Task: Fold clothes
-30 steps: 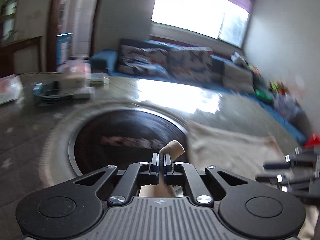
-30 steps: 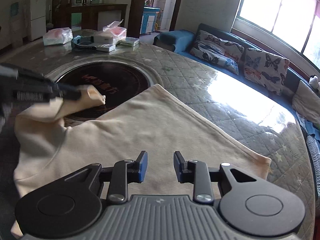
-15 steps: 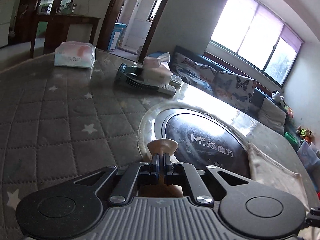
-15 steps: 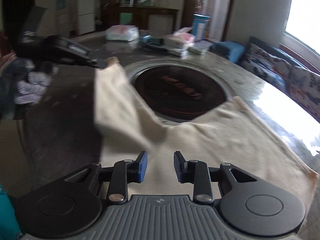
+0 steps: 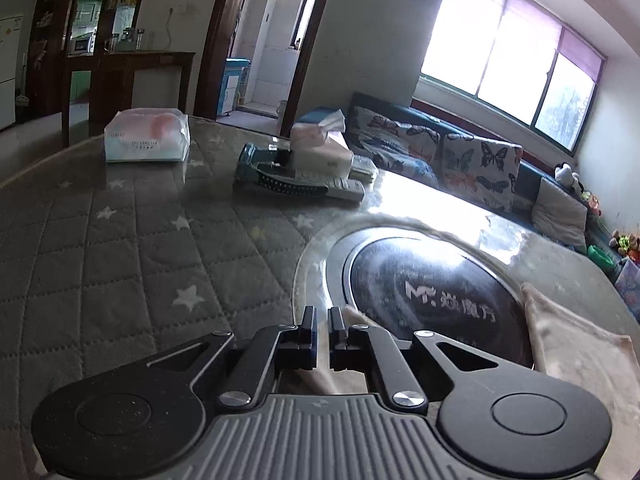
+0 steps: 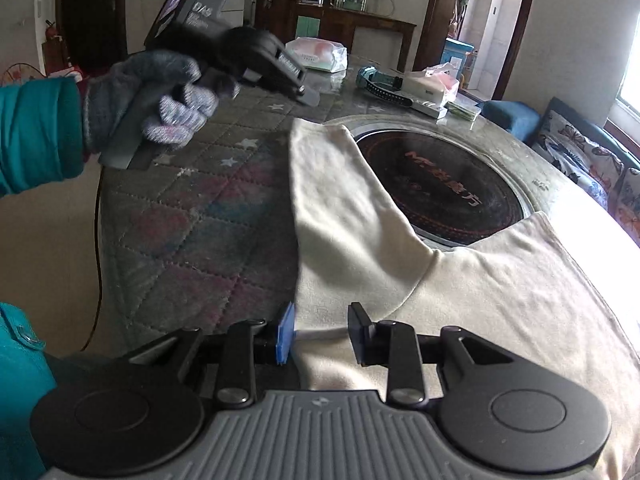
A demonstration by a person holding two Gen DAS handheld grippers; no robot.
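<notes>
A cream shirt [image 6: 460, 280] lies spread on the quilted, star-patterned worktop [image 6: 192, 216], its body filling the near right part of the right wrist view. One sleeve [image 6: 332, 184] lies stretched out flat away from the body, running along the left rim of the round dark glass panel [image 6: 440, 188] set into the worktop, with its cuff end at the far edge of that rim.

The right tool [image 6: 322, 336] hangs low over the near hem of the shirt with its fingers wide apart and nothing between them; the blue pad of its left finger [image 6: 286, 334] sits about at the cloth's left edge.

The left tool [image 5: 322, 332] has its fingers parted by only a narrow gap, and nothing is caught in that gap. In its own view the sleeve end [image 5: 356, 320] lies just beyond and to the right of the fingertips, on the panel's rim. Seen from the right wrist camera, the left tool [image 6: 306, 94] is raised above the worktop, clear of the cloth, and held by a hand in a grey knitted glove [image 6: 160, 96].

At the far side of the worktop sit a wrapped tissue pack [image 5: 146, 140], a tissue box [image 5: 320, 148] and a remote control [image 5: 304, 188]
</notes>
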